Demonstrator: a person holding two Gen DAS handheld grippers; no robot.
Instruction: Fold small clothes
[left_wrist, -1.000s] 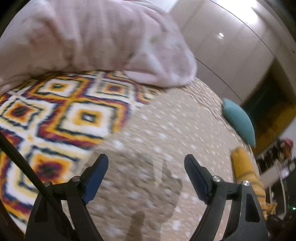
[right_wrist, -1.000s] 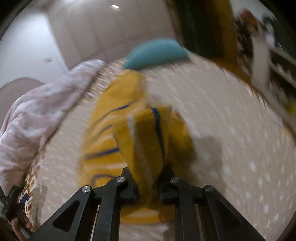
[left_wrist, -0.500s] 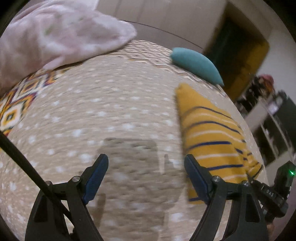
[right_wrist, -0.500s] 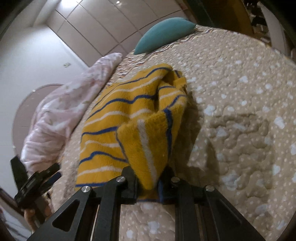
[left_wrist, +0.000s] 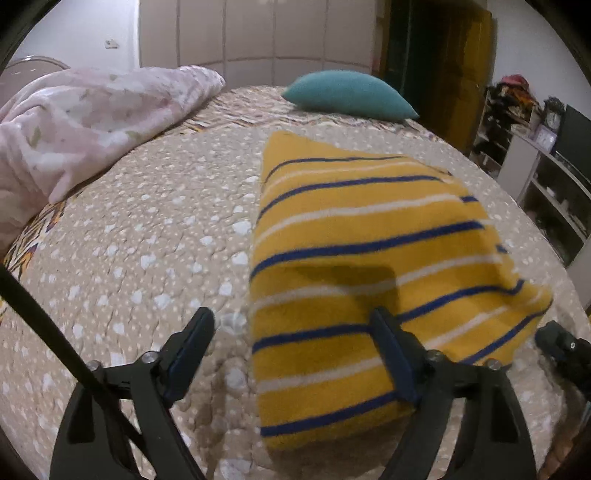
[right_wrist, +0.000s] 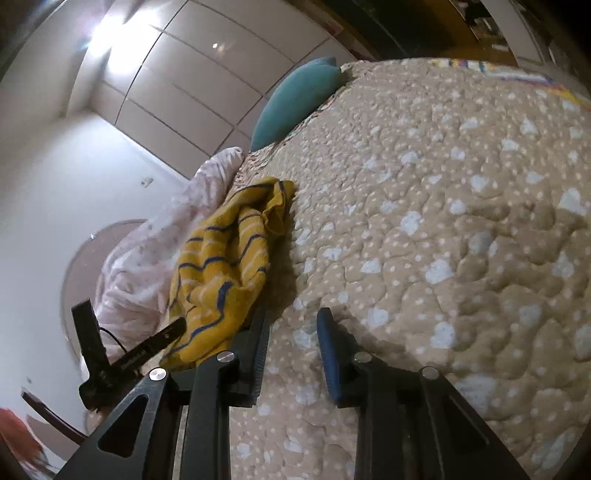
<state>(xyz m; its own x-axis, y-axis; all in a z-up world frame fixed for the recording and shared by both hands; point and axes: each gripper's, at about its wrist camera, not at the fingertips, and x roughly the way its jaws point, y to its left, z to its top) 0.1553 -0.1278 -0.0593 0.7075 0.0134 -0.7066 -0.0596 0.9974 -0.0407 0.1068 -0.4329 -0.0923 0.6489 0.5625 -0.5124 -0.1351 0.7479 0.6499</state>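
Note:
A yellow knit garment (left_wrist: 369, 258) with blue and white stripes lies folded on the beige dotted bedspread (left_wrist: 147, 229). My left gripper (left_wrist: 293, 347) hovers at its near edge with the jaws wide and still opening. Its right finger is over the cloth, its left finger over bare bedspread, and neither pad presses on the cloth. In the right wrist view the garment (right_wrist: 221, 266) lies rumpled just left of my right gripper (right_wrist: 293, 350). That gripper's jaws are opening, with only bedspread between them.
A pink floral blanket (left_wrist: 92, 122) is heaped at the bed's far left. A teal pillow (left_wrist: 347, 96) lies at the far end. Shelves with clutter (left_wrist: 535, 155) stand off the bed's right side, and pale wardrobe doors (right_wrist: 192, 85) line the wall.
My right gripper has let go of the yellow garment, which now lies to its left. My left gripper swung from the patterned blanket across to the garment's near edge.

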